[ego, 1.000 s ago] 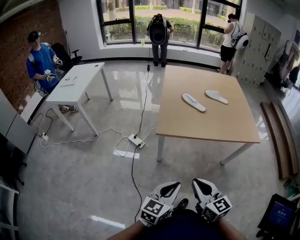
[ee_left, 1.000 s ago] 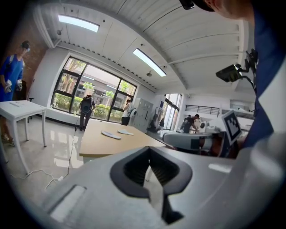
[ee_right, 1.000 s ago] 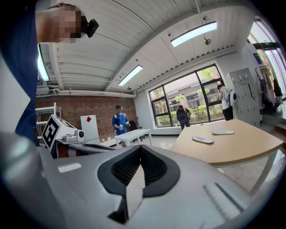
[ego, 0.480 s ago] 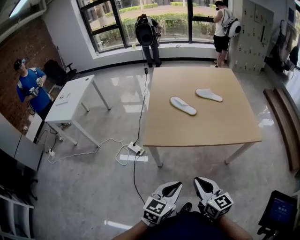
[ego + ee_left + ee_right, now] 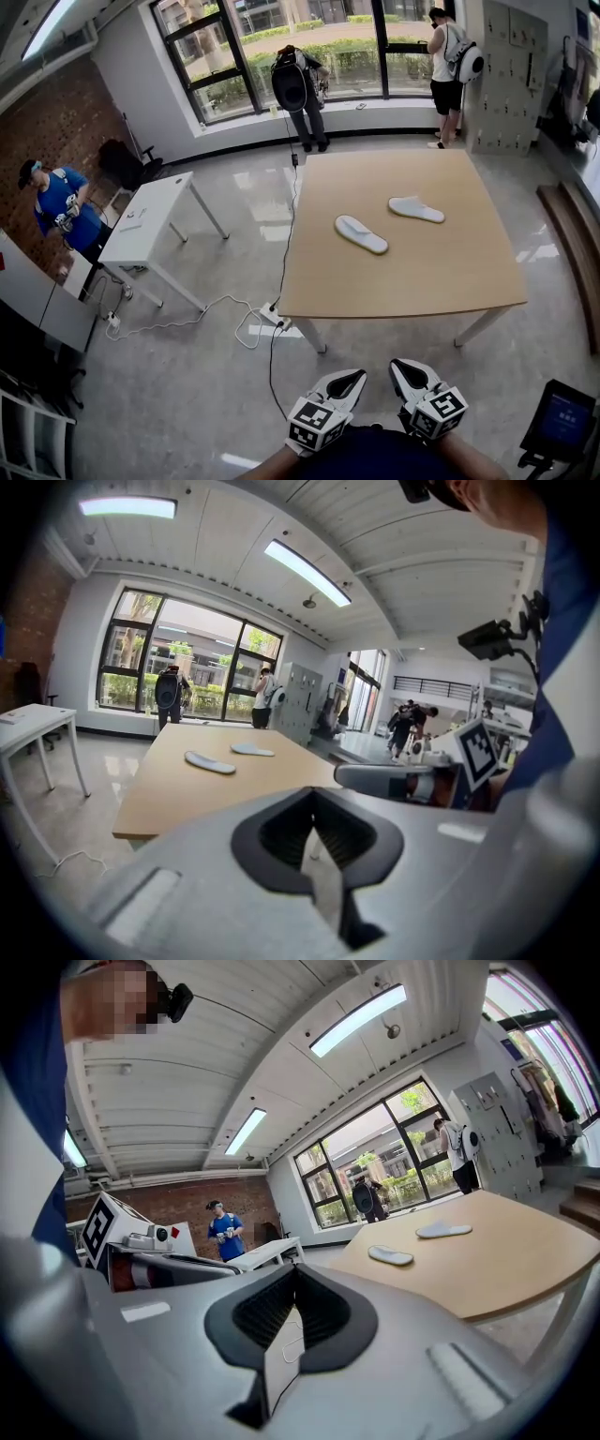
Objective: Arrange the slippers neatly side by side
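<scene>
Two white slippers lie apart on the wooden table (image 5: pixel 403 272): the nearer slipper (image 5: pixel 361 234) lies at a slant, and the farther slipper (image 5: pixel 416 209) sits to its right, angled differently. They also show in the left gripper view, nearer slipper (image 5: pixel 210 761) and farther slipper (image 5: pixel 253 750), and in the right gripper view, nearer slipper (image 5: pixel 390 1256) and farther slipper (image 5: pixel 443 1230). My left gripper (image 5: pixel 344 383) and right gripper (image 5: pixel 407 376) are held low near my body, well short of the table, both shut and empty.
A small white desk (image 5: pixel 150 225) stands left of the table. A power strip (image 5: pixel 273 319) with cables lies on the floor by the table's near left leg. People stand by the windows and at the far left. A dark device (image 5: pixel 560 422) sits at lower right.
The view has shifted closer and leftward relative to the table, which now sits more centred. Both grippers stay shut in the same place near my body.
</scene>
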### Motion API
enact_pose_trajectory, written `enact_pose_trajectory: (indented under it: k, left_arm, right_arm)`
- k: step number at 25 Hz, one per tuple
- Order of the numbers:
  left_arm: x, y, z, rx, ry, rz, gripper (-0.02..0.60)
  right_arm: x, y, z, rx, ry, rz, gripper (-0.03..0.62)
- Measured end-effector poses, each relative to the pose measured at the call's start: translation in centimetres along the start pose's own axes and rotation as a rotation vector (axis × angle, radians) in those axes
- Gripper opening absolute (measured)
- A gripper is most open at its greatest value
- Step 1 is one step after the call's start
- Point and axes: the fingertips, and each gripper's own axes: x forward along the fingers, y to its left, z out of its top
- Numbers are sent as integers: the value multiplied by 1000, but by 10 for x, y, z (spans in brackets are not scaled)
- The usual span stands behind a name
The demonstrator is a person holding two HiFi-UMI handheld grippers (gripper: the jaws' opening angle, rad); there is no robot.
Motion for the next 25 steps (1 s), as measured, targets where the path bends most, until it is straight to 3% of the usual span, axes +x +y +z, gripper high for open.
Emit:
enact_pose_trajectory:
  k: [6,19,25]
  left_arm:
    - [35,14,-1,-8,45,-63,3]
    - [189,50,53,70,128,-392,3]
    - [226,97,71,27,143,-451,3]
  right_arm:
    - [12,-28,1,12,2,-58,9]
    - [52,-158,39,51,-9,-378,9]
    - [94,-186,56,51,23,-453,9]
